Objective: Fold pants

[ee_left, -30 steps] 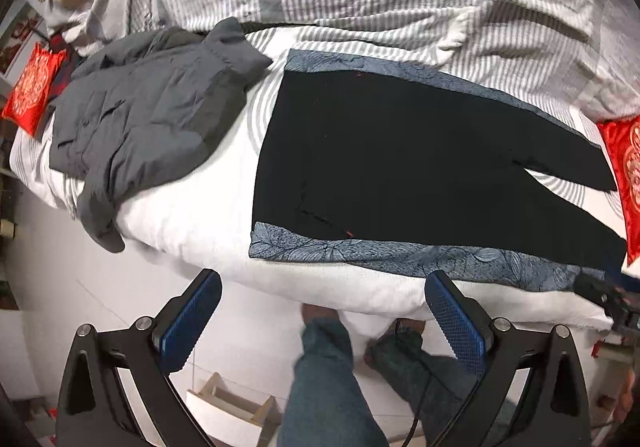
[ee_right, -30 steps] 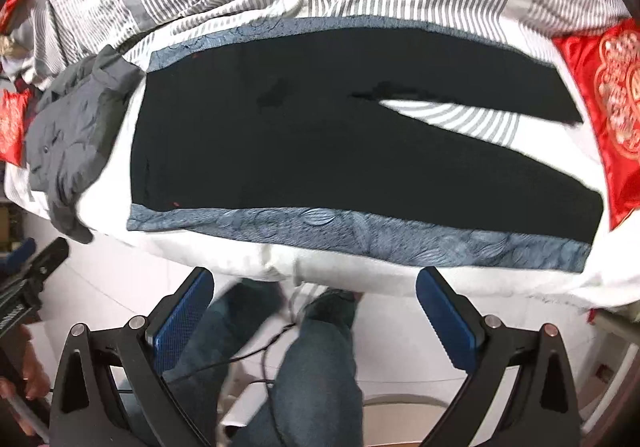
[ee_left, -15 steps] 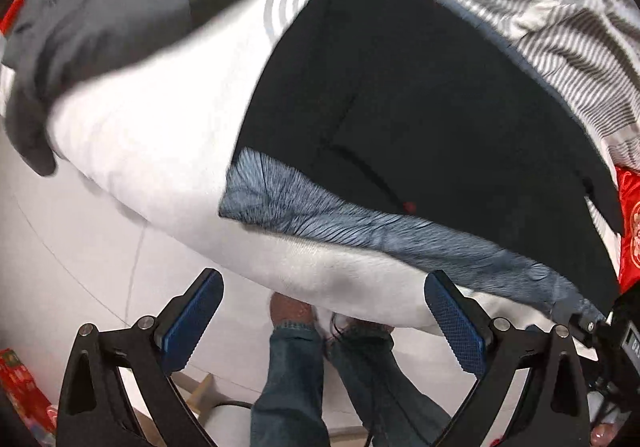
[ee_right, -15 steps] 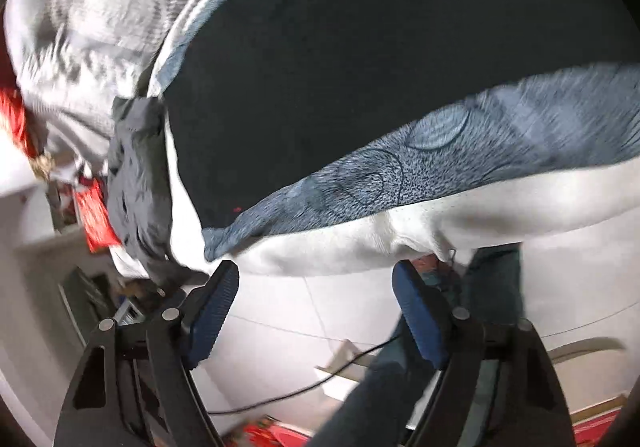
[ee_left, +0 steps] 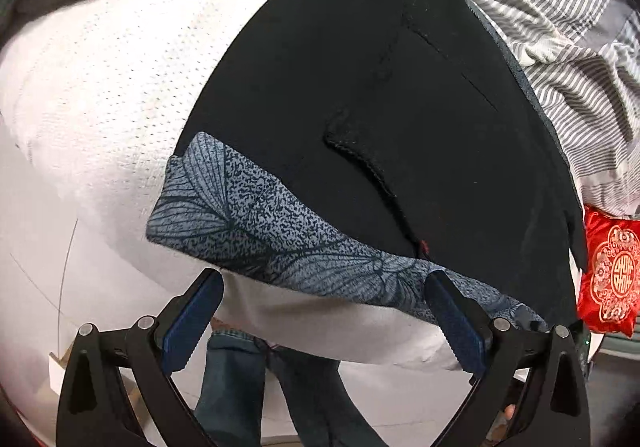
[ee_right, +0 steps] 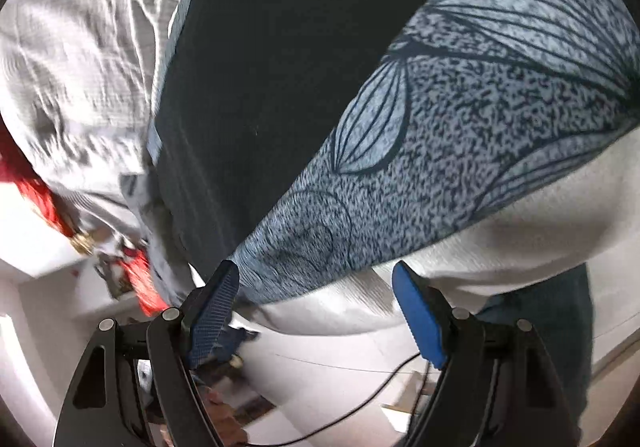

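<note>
Both tongs now closer, left tongs (ee_left: 324, 311) and right tongs (ee_right: 316, 311) gaping at pants (ee_left: 380, 95) edge

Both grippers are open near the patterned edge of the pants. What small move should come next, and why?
Probably ease both forward and shut on the pants' patterned edge. The left gripper and right gripper are open at that near edge and hold nothing yet.

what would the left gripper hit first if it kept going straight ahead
Most likely the blue-grey patterned side strip of the black pants, lying at the mattress edge. The open left gripper sits just short of it; depth is unclear.
</note>
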`<move>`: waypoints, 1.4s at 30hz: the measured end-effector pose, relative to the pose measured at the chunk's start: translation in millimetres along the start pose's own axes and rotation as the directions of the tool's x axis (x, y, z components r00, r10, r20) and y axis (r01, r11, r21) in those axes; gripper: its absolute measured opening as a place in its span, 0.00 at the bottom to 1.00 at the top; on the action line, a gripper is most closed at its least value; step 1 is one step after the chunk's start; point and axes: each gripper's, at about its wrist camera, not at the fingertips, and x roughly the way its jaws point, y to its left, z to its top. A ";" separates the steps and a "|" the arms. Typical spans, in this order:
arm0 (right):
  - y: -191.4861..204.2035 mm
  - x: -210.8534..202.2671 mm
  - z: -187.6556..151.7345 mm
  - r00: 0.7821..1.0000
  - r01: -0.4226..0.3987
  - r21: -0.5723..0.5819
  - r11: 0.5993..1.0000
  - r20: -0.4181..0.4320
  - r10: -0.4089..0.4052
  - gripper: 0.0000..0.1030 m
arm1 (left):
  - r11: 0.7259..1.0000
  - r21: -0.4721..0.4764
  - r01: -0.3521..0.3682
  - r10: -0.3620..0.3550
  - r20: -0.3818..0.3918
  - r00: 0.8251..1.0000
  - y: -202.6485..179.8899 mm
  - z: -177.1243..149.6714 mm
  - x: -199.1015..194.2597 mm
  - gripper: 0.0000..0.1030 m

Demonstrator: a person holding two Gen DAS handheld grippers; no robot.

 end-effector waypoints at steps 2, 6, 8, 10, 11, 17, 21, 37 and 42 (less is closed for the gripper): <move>0.0 -0.5 3.3 0.999 -0.046 0.024 0.999 0.021 0.046 0.74 | 1.000 -0.012 0.006 -0.006 -0.004 1.000 1.0 4.4 4.5 0.99; 5.5 1.3 9.7 0.997 -0.081 0.048 0.996 0.022 0.080 0.18 | 0.998 -0.063 0.032 -0.032 -0.002 0.999 9.6 10.4 7.8 0.86; 9.7 0.0 8.6 0.996 -0.087 0.055 0.995 0.024 0.086 0.12 | 0.996 -0.078 0.036 -0.037 -0.001 0.999 12.0 10.8 7.1 0.82; 14.6 -3.9 7.0 0.994 -0.107 0.051 0.993 0.019 0.106 0.11 | 0.996 -0.080 0.037 -0.036 0.013 0.999 13.1 11.4 2.8 0.61; 18.0 -6.7 5.6 0.994 -0.112 0.040 0.993 0.017 0.111 0.10 | 0.996 -0.077 0.052 -0.051 0.020 0.999 14.7 11.2 0.2 0.54; 32.5 -17.9 3.0 0.996 -0.090 -0.016 0.996 0.005 0.090 0.10 | 0.992 -0.028 0.120 -0.120 0.029 0.992 11.5 12.2 -10.3 0.19; 38.4 -17.6 2.6 0.995 -0.100 -0.003 0.995 0.004 0.100 0.10 | 0.998 0.043 0.042 -0.043 0.034 0.998 3.8 4.3 -16.6 0.20; 41.4 -26.6 7.9 0.993 -0.118 -0.015 0.993 -0.024 0.118 0.10 | 0.981 -0.110 0.162 -0.162 0.007 0.987 12.9 12.1 5.2 0.48; 51.3 -31.3 10.1 0.994 -0.109 -0.036 0.993 -0.033 0.108 0.10 | 0.980 -0.088 0.180 -0.178 0.030 0.984 -2.9 21.0 -2.5 0.17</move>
